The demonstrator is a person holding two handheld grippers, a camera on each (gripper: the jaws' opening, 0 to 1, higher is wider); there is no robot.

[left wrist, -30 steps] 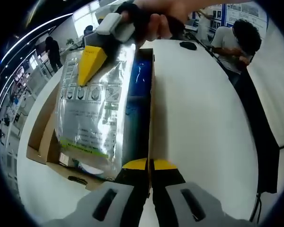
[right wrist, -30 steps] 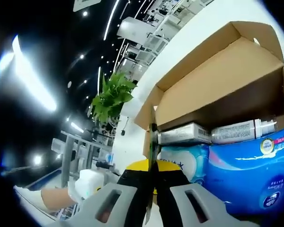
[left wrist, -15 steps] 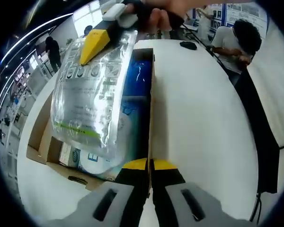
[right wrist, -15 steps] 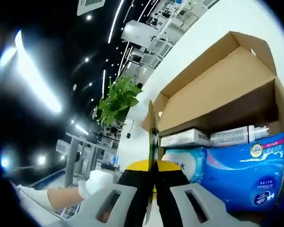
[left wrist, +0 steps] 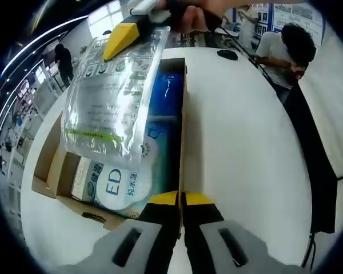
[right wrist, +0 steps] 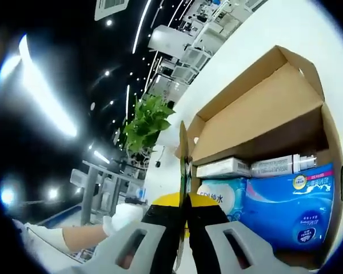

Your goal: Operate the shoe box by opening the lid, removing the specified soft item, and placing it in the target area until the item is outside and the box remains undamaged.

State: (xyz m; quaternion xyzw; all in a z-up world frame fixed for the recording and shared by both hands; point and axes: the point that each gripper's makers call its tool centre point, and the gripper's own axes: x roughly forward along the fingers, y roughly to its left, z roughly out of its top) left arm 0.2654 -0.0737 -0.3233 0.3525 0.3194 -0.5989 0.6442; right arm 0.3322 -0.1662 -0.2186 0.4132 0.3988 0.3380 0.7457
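A silver foil pouch [left wrist: 111,97] hangs above the open cardboard shoe box [left wrist: 48,171], with my right gripper [left wrist: 124,39] shut on its top corner. In the right gripper view the pouch [right wrist: 184,160] shows edge-on, rising from between the shut jaws of the right gripper [right wrist: 184,208]. Below it the shoe box [right wrist: 257,114] stands open, lid flap up. Inside lie a blue soft pack [right wrist: 286,200] and a round wipes pack [left wrist: 123,182]. My left gripper [left wrist: 180,200] is shut on the thin edge of the box's near wall.
The box rests on a white table [left wrist: 240,148] with broad free room to its right. A small black object [left wrist: 227,55] lies at the far end, near a seated person [left wrist: 286,45]. A white carton [right wrist: 223,167] and a bottle [right wrist: 277,165] sit inside the box. A green plant [right wrist: 146,123] stands beyond.
The right gripper has lifted the silver pouch higher, up out of the box, uncovering the wipes pack beneath. The left gripper has kept its hold on the box edge.
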